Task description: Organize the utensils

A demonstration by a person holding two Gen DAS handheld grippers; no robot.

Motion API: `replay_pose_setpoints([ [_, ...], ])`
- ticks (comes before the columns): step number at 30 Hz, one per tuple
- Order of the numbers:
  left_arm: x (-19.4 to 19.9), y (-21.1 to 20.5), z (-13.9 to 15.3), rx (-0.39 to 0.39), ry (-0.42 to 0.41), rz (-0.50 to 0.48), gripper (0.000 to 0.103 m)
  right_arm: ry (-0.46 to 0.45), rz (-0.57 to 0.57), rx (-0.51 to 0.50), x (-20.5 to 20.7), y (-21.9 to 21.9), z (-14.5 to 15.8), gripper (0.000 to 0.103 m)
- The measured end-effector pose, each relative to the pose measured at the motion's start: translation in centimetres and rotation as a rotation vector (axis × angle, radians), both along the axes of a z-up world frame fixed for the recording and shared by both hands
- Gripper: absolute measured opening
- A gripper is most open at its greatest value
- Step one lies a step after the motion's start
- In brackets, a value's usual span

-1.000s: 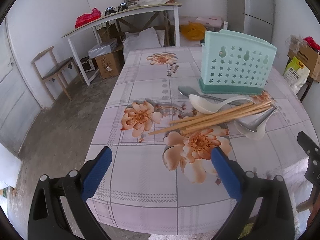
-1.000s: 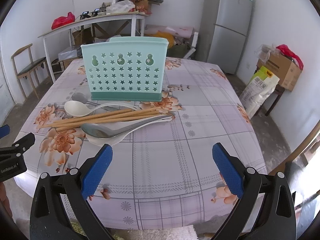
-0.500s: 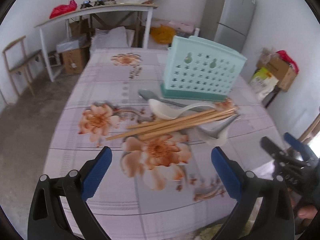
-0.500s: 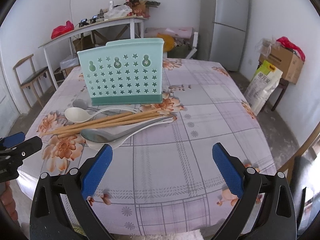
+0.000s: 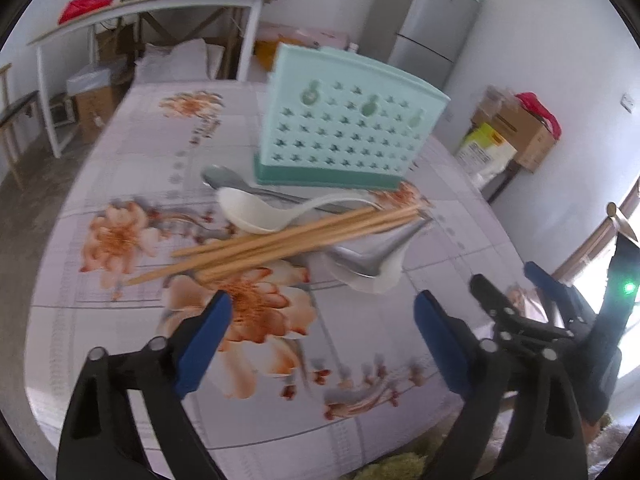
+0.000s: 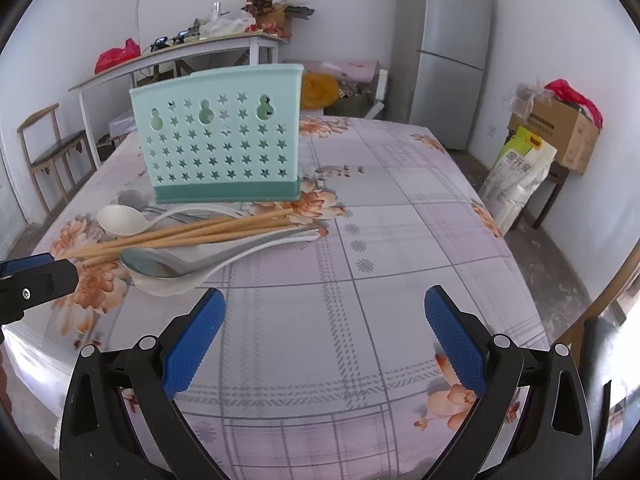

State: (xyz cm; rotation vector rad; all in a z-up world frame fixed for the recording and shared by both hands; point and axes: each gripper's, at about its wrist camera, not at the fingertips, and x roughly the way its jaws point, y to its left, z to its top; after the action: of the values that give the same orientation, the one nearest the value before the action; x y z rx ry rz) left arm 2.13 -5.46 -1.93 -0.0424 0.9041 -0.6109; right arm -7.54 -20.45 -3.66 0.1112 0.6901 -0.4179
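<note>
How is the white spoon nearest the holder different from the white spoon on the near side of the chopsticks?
The far white spoon lies with an empty bowl, pointing left beside the holder. The near white spoon carries a metal spoon nested in its bowl. The far one's handle passes under the chopsticks; the near one lies just in front of them. Both are white and rest flat on the table.

Metal spoon (image 5: 224, 179) handle hidden under white spoon (image 5: 256, 212), chopsticks (image 5: 280, 240) motion-blurred
</note>
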Motion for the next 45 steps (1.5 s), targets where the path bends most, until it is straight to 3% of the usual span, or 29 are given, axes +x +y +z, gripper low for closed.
replay_pose_setpoints([
  [5,1.0,-1.3,-0.9,-0.045,0.092,-0.037,0.061,0.017,0.000,0.039,0.5,-1.0,-1.2,0.095],
  [11,2.8,-1.8,-1.9,-0.138,0.230,-0.031,0.043,0.040,0.012,0.067,1.1,-1.3,-2.0,0.095],
  [17,4.3,-2.2,-3.3,-0.174,0.345,-0.006,0.030,0.050,0.015,0.089,1.1,-1.4,-2.4,0.095],
  [22,5.1,-2.2,-4.4,-0.190,0.426,0.035,0.027,0.048,0.019,0.098,1.1,-1.5,-2.4,0.095],
  [27,5.6,-2.2,-4.4,-0.207,0.442,0.068,0.025,0.050,0.024,0.104,1.1,-1.5,-2.5,0.095],
  [34,5.9,-2.8,-4.4,-0.171,0.425,0.092,0.013,0.049,0.021,0.114,1.0,-1.6,-2.5,0.095],
  [45,4.0,-0.6,-3.8,-0.090,0.419,0.091,0.012,0.065,0.006,0.144,0.9,-2.2,-3.2,0.095],
])
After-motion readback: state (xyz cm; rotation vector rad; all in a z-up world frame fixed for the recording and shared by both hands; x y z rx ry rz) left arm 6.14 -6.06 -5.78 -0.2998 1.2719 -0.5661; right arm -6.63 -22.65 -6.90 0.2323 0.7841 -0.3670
